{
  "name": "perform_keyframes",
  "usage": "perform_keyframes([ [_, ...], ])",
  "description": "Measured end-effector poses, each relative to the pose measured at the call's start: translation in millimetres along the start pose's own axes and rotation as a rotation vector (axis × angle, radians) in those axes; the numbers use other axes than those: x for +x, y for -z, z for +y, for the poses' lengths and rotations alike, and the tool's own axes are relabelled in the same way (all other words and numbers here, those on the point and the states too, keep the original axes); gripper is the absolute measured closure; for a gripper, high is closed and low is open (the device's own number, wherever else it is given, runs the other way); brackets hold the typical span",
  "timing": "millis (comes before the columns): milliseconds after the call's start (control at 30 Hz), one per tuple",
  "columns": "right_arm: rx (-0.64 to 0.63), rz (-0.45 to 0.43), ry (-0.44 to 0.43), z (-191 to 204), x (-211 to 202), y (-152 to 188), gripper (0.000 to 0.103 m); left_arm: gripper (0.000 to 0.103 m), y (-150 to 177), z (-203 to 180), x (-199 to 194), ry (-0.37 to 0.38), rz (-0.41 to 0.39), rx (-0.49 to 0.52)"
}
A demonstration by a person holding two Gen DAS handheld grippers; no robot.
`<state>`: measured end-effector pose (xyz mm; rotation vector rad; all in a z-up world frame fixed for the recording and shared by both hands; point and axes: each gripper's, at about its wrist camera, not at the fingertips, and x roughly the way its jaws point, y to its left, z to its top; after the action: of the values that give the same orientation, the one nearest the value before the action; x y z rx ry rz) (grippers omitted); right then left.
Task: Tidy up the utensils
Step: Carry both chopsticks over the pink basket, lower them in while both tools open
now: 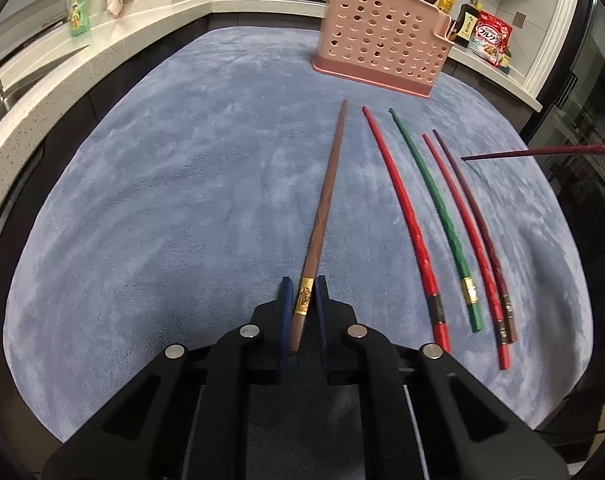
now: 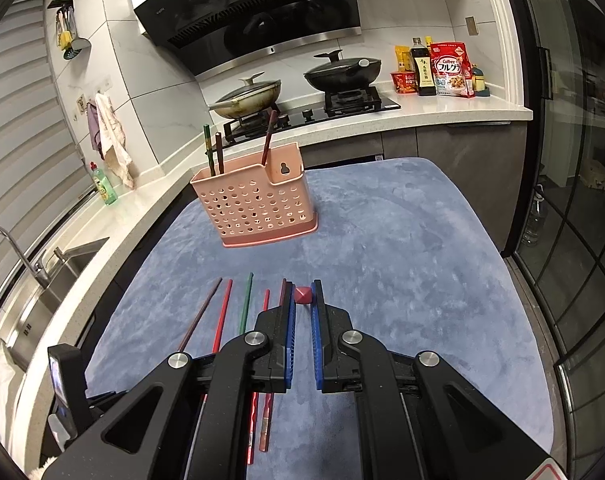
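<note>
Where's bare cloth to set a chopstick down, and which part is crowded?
Free: the blue cloth between the brown chopstick in the left tongs and the counter edge, and the stretch right of the pink holder toward the glass door. Crowded: the row from red chopstick to purple chopstick.

Open blue mat (image 1: 182,200) left of 5 chopsticks (image 1: 434,220); pink holder (image 1: 382,44) blocking far edge.
</note>
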<state>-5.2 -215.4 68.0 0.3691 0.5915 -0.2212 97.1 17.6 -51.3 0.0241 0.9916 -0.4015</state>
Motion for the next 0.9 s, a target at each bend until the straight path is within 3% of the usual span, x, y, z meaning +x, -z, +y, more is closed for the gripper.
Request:
perform_keyframes([
  [267, -0.004, -0.019, -0.004, 1.4, -1.6, -7.3, 0.096, 0.096, -28.8, -2.4, -44.7, 0.053, -0.082, -0.016],
  [533, -0.018, -0.063, -0.017, 4.8, -4.4, -30.4, 0.096, 0.096, -91.6, -2.4, -87.0, 0.051, -0.202, -0.005],
  [900, 0.008, -0.108, -0.084, 7.8, 2.1, -70.2, 0.096, 0.096, -169.2, -15.3, -105.6, 0.063, -0.315, 0.007],
])
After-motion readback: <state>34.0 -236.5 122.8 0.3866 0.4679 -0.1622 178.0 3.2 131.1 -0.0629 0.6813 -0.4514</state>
